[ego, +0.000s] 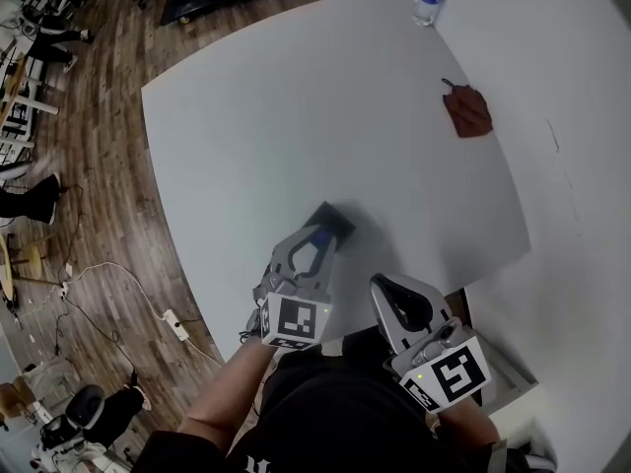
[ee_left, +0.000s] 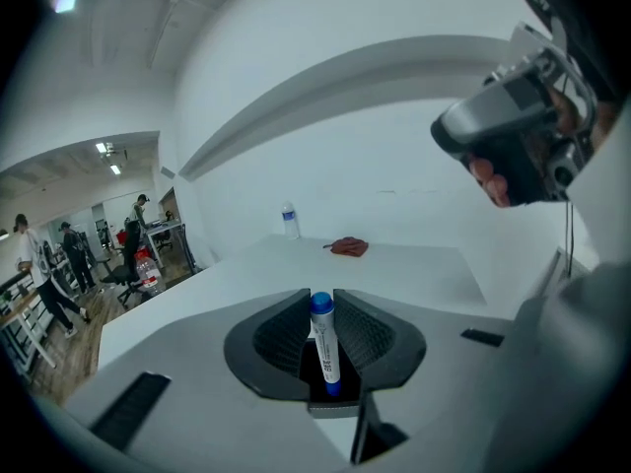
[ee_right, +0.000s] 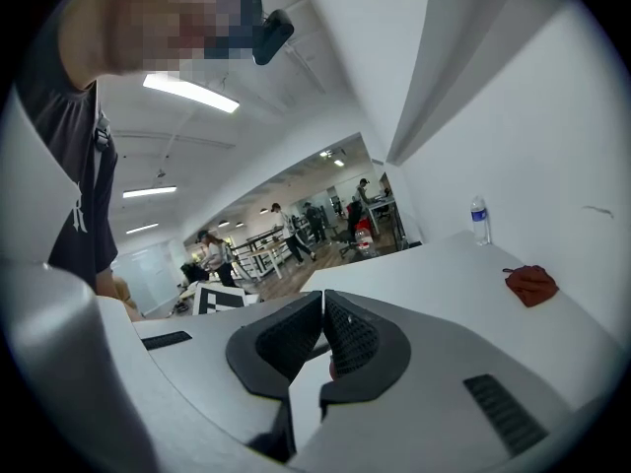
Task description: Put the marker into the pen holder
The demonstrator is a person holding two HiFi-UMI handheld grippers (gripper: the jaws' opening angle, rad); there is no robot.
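While the right gripper (ego: 399, 299) hangs off the table's (ego: 296, 116) near edge, jaws pressed together on nothing, the left gripper (ego: 315, 244) pinches a blue-capped marker (ee_left: 324, 348) between its pads, cap toward the tips. Those tips reach over a dark holder (ego: 333, 220) on the table. Farther off lies a reddish cloth (ego: 467, 112), then a bottle (ego: 429, 0).

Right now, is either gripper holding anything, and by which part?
The left gripper holds the marker by its white barrel, with the blue cap up at the jaw tips. The right gripper is shut with nothing between its jaws.
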